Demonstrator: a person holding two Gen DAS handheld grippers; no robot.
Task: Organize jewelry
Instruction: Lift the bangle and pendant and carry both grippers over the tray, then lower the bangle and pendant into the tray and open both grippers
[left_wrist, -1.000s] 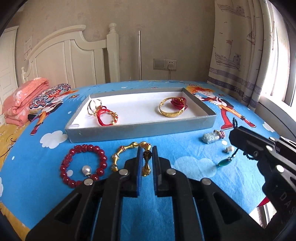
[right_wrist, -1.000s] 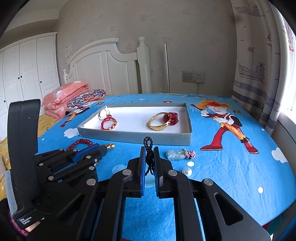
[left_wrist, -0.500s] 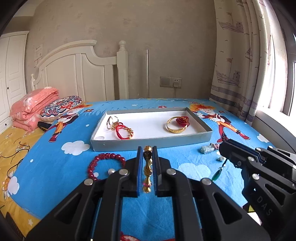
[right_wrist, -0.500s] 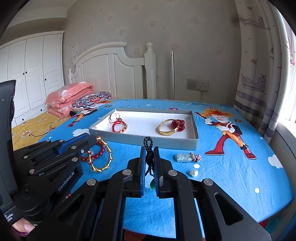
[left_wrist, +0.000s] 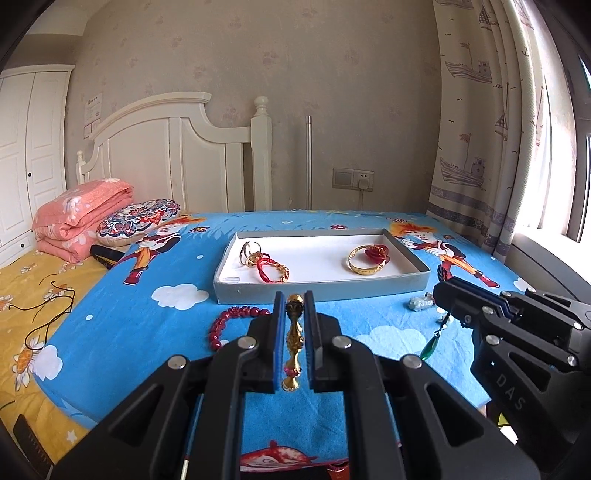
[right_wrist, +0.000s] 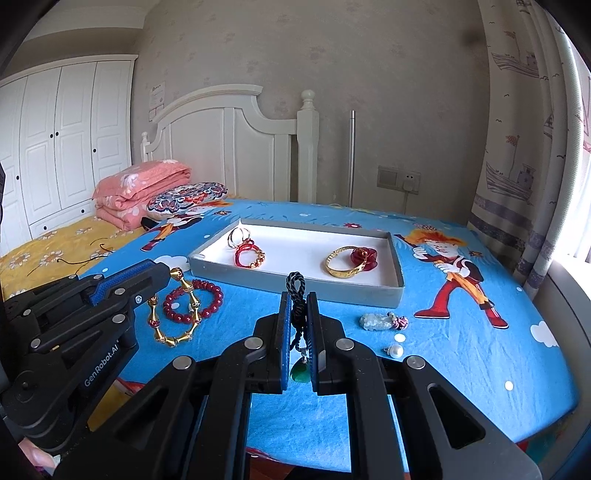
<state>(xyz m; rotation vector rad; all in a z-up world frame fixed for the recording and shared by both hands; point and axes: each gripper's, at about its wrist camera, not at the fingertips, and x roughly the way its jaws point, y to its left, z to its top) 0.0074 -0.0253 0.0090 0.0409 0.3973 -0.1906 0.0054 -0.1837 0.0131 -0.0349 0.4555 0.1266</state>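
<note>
Pinching gold bracelet (left_wrist: 293, 345) w/ left tongs (left_wrist: 294, 310) marked "GenRobot.AI", right tongs (right_wrist: 298, 308) ("DAS") gripping black cord (right_wrist: 296, 295)

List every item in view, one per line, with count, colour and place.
tray: 1, grey, white inside, on bedspread
rings: 2, metal, tray's left end
cord bracelet: 1, red, beside rings
bangle: 1, gold, tray's right
rose: 1, red, against bangle
bead bracelet: 1, red, before tray
jade charm: 1, pale, on bedspread
pearl: 1, white, near charm
gold chain: 1, held by left gripper
green pendant: 1, black cord, held by right gripper
</note>
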